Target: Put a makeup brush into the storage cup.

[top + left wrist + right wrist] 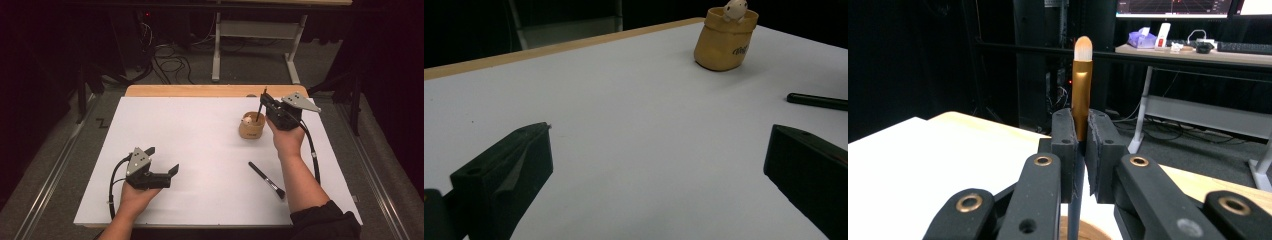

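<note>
High view, right gripper (263, 104): clamped on a thin makeup brush (260, 107) that stands upright, its lower end at or in the mouth of the tan holder cup (251, 126).
High view, risk: the cup looks light and sits near the far edge of the white mat (200, 150); a sideways push from the brush handle could tip or slide it.
High view, second brush (267, 180): lies flat on the mat, near the right forearm and well apart from the cup; a sleeve sweep could roll it off.
High view, left gripper (162, 161): jaws wide, nothing between them, resting low over the mat, well apart from the cup.
Left gripper view, cup (725, 39): upright, a small pale figure on its rim; the figure narrows the opening, so a brush lowered off-centre may catch on it.
Left gripper view, lying brush (817, 101): its dark handle lies beyond the right-hand jaw.
Right gripper view, held brush (1081, 85): pinched between the pads (1064, 145), bristle tip up, gold ferrule above the jaws.
Right gripper view, risk: the grip looks narrow on a smooth round handle; a loosening could let it drop crooked, missing the cup rim (1088, 232) just below.
</note>
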`<state>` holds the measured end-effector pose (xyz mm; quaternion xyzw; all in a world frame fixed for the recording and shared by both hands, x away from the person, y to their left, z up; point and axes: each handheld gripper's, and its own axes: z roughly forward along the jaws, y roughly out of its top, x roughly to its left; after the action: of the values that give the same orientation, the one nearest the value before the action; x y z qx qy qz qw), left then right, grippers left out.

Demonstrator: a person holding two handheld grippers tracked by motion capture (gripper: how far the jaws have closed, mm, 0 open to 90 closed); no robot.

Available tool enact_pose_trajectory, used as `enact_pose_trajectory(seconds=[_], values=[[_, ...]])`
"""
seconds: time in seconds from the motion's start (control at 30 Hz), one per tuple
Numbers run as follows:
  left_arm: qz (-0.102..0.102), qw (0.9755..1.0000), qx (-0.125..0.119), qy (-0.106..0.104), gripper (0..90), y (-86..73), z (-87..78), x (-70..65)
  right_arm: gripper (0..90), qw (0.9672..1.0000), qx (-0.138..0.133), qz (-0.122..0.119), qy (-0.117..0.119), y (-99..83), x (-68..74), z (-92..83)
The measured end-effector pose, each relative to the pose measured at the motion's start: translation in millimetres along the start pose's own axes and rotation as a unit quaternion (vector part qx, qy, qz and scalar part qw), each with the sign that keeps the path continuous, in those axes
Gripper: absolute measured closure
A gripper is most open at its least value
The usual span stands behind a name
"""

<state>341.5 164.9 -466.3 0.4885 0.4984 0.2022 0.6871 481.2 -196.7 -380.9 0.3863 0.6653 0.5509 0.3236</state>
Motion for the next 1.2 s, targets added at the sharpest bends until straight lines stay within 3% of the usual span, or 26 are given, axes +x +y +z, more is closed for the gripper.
enact_pose_trajectory(seconds=[0.57, 1.07, 1.2], values=[[0.002, 1.0000, 0.000, -0.001, 0.4, -0.6, 0.0, -0.1, 84.8, 0.9997, 0.016, 0.016, -0.005, -16.9, -5.3, 6.2], [0.008, 0.9998, -0.016, -0.011, 0.4, 1.7, -3.2, -2.2, 84.6, 0.9992, 0.035, 0.017, -0.009, -28.1, -6.3, 12.9], [0.009, 0.9999, -0.009, -0.011, 0.4, 0.3, -2.5, -2.1, 84.2, 0.9991, 0.040, 0.012, -0.011, -30.2, -5.2, 14.3]])
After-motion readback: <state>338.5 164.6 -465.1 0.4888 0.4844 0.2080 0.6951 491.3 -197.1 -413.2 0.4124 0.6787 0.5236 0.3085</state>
